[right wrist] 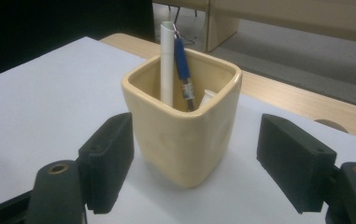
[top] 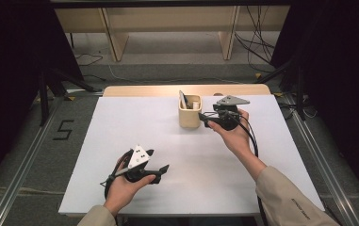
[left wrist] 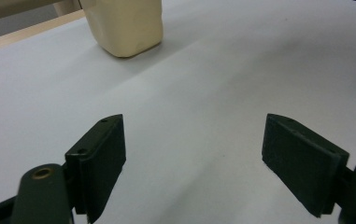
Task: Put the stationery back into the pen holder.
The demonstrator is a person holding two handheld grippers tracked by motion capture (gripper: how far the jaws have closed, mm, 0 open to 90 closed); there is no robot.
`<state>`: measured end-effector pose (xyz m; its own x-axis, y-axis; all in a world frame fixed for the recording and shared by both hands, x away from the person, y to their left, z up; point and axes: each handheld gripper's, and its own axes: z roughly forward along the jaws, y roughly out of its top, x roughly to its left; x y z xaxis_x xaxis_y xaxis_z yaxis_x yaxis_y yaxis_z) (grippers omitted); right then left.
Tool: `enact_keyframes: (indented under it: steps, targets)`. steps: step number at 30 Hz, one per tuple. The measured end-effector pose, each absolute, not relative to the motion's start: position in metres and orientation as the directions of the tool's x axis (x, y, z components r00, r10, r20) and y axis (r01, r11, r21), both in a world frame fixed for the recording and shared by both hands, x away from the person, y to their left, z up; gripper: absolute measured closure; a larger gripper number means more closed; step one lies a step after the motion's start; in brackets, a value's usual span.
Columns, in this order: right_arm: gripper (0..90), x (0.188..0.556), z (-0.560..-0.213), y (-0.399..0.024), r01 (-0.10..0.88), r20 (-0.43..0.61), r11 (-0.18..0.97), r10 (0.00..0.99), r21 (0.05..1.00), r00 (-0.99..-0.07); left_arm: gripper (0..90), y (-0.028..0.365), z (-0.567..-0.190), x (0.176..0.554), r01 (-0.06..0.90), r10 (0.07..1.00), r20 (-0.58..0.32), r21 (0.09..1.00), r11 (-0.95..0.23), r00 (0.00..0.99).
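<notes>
A cream-yellow, glossy square cup [right wrist: 185,135] with rounded corners and a thick rim stands upright near the far edge of the white counter [top: 120,136], holding a blue pen [right wrist: 183,70] and a white tube [right wrist: 167,65]. The right gripper [right wrist: 194,163] faces it just beside, fingers wide apart, not touching. The left gripper [left wrist: 194,163], near the near edge, has its fingers spread, with nothing between them.

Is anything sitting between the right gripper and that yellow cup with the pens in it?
Nothing visible does. The right gripper faces the yellow cup directly, jaws open with a pad off each side of it and not touching. Bare white table lies around the cup.
</notes>
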<state>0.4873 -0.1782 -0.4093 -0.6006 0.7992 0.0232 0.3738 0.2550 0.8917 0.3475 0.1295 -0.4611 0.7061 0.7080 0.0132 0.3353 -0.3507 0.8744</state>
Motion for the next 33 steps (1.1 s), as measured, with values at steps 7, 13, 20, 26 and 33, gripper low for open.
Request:
enact_keyframes:
  steps: [7,13,20,26,33]
  targets:
    - [26.8,0.479,-0.41,-0.184,0.378,0.019,0.278,0.785,0.883,-0.619,21.7,0.131,-0.462,0.348,0.339,0.714,0.012,0.875,-0.346,0.7]
    - [26.5,0.47,-0.412,-0.189,0.377,0.012,0.3,0.768,0.876,-0.64,21.7,0.131,-0.462,0.348,0.339,0.716,0.013,0.874,-0.347,0.698]
    - [25.8,0.459,-0.413,-0.197,0.371,0.01,0.321,0.744,0.871,-0.668,21.8,0.132,-0.462,0.348,0.341,0.717,0.012,0.874,-0.346,0.696]
    - [24.9,0.445,-0.419,-0.209,0.38,0.012,0.343,0.728,0.859,-0.685,21.7,0.133,-0.462,0.348,0.346,0.721,0.009,0.873,-0.343,0.693]
    - [24.4,0.422,-0.428,-0.23,0.384,0.01,0.364,0.715,0.849,-0.699,21.8,0.133,-0.463,0.348,0.35,0.722,0.008,0.871,-0.344,0.692]
